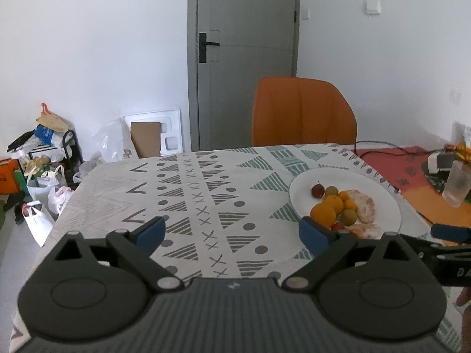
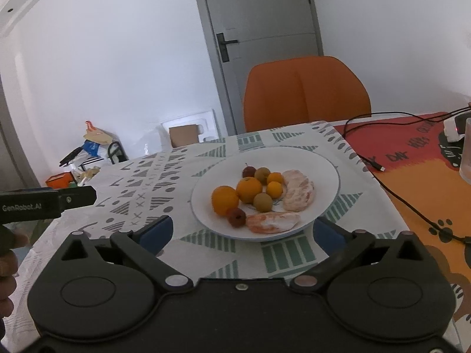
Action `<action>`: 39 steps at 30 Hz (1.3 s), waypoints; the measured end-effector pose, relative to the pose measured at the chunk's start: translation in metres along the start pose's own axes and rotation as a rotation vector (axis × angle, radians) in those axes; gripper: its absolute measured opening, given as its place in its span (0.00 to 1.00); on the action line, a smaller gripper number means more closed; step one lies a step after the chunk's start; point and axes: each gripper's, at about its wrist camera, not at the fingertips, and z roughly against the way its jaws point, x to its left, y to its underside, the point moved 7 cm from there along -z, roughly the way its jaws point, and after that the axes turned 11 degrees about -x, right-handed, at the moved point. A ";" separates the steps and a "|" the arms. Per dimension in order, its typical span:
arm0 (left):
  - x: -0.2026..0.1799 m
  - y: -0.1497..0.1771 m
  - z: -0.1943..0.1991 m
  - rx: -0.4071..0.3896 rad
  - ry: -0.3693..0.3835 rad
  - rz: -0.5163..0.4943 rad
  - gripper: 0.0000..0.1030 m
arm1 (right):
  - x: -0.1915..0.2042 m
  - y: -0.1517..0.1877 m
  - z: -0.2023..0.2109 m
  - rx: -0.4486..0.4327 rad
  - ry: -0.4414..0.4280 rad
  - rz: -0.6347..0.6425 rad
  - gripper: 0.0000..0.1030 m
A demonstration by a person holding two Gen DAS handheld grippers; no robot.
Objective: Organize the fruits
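A home dining room: patterned cloth on the counter (image 1: pixel 206 194), orange chair (image 1: pixel 303 111) behind it, grey door (image 1: pixel 247 58) beyond.

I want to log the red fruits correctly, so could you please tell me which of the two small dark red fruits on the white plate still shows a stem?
The far one, at the plate's back edge beside a brownish-green fruit; a thin stem sticks up. The near, wrinkled one shows none.

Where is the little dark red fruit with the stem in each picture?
Left wrist view: the small dark red stemmed fruit sits right of centre, at the far end of the pile.
Right wrist view: it sits near the centre, again farthest back.
Shared landmark: the round white plate.
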 end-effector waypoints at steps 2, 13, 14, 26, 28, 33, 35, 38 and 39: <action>0.001 -0.002 0.008 -0.011 0.000 0.008 0.94 | 0.003 -0.001 0.003 0.007 -0.012 -0.004 1.00; 0.017 -0.001 0.054 -0.043 -0.020 0.031 0.94 | 0.026 -0.007 0.023 0.024 -0.074 0.022 1.00; 0.019 0.000 0.058 -0.043 -0.025 0.032 0.94 | 0.029 -0.007 0.025 0.027 -0.085 0.025 1.00; 0.051 0.006 0.097 -0.056 -0.082 0.072 0.94 | 0.060 -0.004 0.041 0.042 -0.130 0.051 1.00; 0.058 0.008 0.100 -0.055 -0.097 0.084 0.94 | 0.063 -0.001 0.045 0.039 -0.110 0.083 1.00; 0.067 0.015 0.109 -0.049 -0.112 0.095 0.94 | 0.066 0.007 0.060 0.040 -0.106 0.122 1.00; 0.070 0.017 0.114 -0.056 -0.117 0.096 0.94 | 0.066 0.007 0.065 0.038 -0.113 0.105 1.00; 0.073 0.019 0.120 -0.069 -0.128 0.098 0.94 | 0.068 0.007 0.071 0.039 -0.122 0.086 1.00; 0.074 0.020 0.122 -0.071 -0.134 0.097 0.94 | 0.069 0.006 0.072 0.038 -0.129 0.081 1.00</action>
